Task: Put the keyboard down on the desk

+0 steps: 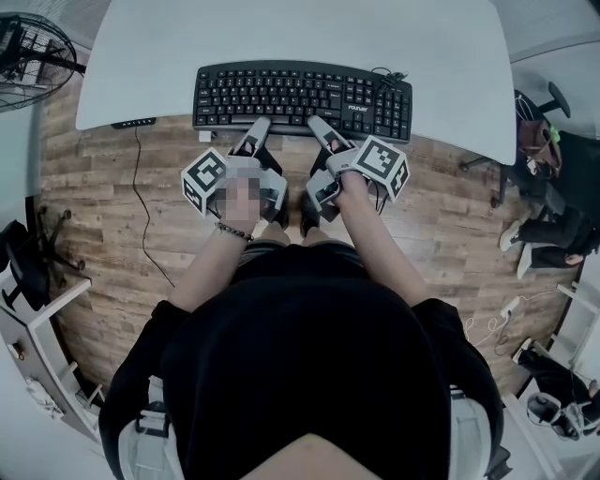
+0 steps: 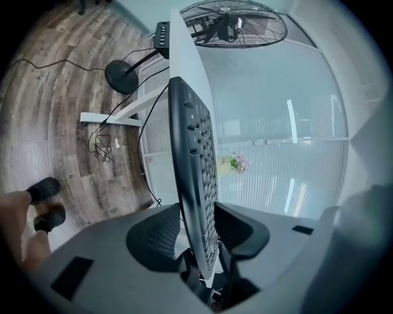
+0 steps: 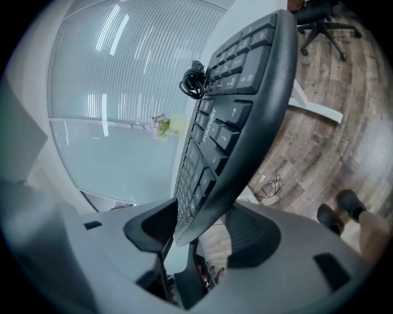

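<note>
The left tool [image 1: 260, 124] and right tool [image 1: 317, 122], jaws apart around the black plastic keyboard [image 1: 300, 94] on the white desk [image 1: 281, 37], should retreat straight back.

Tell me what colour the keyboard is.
The keyboard is black with white key lettering, clearest in the head view.

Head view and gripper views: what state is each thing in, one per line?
keyboard: lying on the desk, near edge at the desk's front rim.
left gripper: jaws apart, keyboard's near edge between them.
right gripper: jaws apart, keyboard's near edge between them.
cable: coiled in a bundle at the keyboard's far corner.
fan: standing beside the desk; running or not, unclear.
</note>
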`<state>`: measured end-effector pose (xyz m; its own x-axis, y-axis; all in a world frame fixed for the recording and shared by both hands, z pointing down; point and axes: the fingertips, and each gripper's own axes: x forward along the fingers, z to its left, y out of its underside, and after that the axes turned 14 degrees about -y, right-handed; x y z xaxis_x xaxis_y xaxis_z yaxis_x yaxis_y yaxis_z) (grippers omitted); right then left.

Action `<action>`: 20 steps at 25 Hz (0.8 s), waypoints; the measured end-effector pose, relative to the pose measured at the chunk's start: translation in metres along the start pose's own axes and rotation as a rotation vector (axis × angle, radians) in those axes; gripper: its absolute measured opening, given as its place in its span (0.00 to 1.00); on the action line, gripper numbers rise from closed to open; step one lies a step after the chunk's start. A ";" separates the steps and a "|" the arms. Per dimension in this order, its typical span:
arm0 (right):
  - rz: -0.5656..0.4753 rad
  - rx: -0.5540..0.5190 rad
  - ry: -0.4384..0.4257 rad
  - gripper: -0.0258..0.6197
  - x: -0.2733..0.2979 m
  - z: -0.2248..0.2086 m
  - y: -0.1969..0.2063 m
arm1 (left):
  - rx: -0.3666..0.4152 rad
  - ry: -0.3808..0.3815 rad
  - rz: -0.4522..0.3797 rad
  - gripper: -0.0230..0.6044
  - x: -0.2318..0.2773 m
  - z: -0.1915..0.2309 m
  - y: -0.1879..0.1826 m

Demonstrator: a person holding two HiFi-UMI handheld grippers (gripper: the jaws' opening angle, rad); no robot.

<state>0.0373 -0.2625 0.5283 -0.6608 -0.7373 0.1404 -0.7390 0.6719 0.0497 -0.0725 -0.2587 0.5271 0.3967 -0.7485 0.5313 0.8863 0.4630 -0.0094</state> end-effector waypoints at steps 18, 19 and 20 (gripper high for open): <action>0.106 -0.253 -0.084 0.49 -0.039 0.073 -0.013 | 0.263 0.038 0.029 0.44 -0.057 -0.034 -0.009; 0.105 -0.288 -0.086 0.49 -0.038 0.078 -0.015 | 0.300 0.051 0.020 0.44 -0.058 -0.041 -0.008; 0.103 -0.329 -0.084 0.49 -0.037 0.083 -0.017 | 0.342 0.063 0.013 0.44 -0.059 -0.047 -0.006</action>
<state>0.0636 -0.2523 0.4401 -0.7481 -0.6588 0.0798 -0.5956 0.7196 0.3570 -0.0899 -0.2400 0.4557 0.4310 -0.7645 0.4793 0.7541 0.5969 0.2739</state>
